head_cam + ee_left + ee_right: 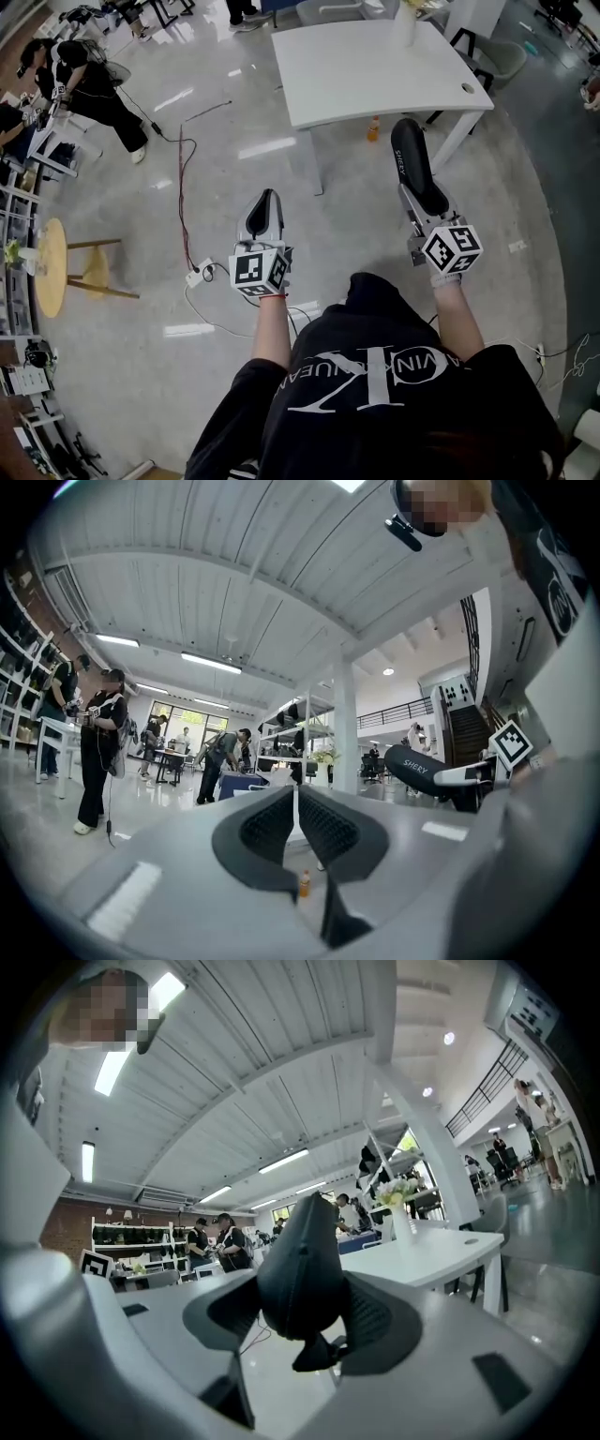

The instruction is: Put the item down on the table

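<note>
The putting-down is not yet done: the black, elongated, rounded item with pale lettering along its side (413,164) is off the white rectangular desk (375,66), held out over the glossy grey floor (234,122) short of the desk's near edge. The right gripper (305,1316) has its jaws closed on the item's near end, dark ribbed pads pressing on both flanks, so the item sticks forward and a little upward from them. What is left, as I judge it, is to carry the item over the desktop, lower it until it rests there, and part the jaws. The left gripper (297,825) has its jaws drawn together with only a thin slit between the pads and nothing held. The small orange bottle (373,128) seen through that slit stands far off on the floor under the desk. Both of the person's forearms reach forward from the body. The right one stretches further, toward the desk's near corner, while the left one sits lower and closer in, well apart from the desk and playing no part in the hold
</note>
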Demonstrator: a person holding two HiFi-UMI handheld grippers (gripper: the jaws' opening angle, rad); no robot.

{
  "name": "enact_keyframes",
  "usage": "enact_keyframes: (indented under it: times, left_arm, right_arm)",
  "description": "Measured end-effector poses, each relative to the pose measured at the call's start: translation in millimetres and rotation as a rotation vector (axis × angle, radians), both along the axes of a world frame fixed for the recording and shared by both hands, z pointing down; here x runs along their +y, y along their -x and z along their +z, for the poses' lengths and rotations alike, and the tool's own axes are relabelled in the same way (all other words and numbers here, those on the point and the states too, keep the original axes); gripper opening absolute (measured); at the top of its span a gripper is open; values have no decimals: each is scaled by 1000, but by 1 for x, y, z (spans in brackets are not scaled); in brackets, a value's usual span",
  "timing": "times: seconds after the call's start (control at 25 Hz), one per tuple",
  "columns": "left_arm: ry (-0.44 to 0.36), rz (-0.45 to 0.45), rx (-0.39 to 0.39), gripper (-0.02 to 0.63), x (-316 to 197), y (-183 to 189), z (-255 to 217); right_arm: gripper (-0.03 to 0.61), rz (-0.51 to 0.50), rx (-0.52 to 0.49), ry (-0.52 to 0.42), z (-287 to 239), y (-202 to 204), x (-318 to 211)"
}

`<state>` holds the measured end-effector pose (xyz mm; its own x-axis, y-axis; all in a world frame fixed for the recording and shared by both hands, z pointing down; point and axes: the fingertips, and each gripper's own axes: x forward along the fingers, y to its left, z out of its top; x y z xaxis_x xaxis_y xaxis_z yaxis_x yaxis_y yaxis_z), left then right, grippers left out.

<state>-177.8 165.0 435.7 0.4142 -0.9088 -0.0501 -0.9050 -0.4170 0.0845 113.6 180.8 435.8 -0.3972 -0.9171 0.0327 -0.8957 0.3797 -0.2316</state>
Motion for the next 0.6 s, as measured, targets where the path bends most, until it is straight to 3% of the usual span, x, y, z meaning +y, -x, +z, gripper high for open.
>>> enact_keyframes:
  times: [0.28,0.6]
  left_arm:
    - [16,-3,9,26,-34,-3,12]
    - [29,-31,-1,26,-104,1,12]
  right_arm:
    - [259,-8,-20,5,7,0,-38]
    - [259,-19,-40,3,4,-1,-122]
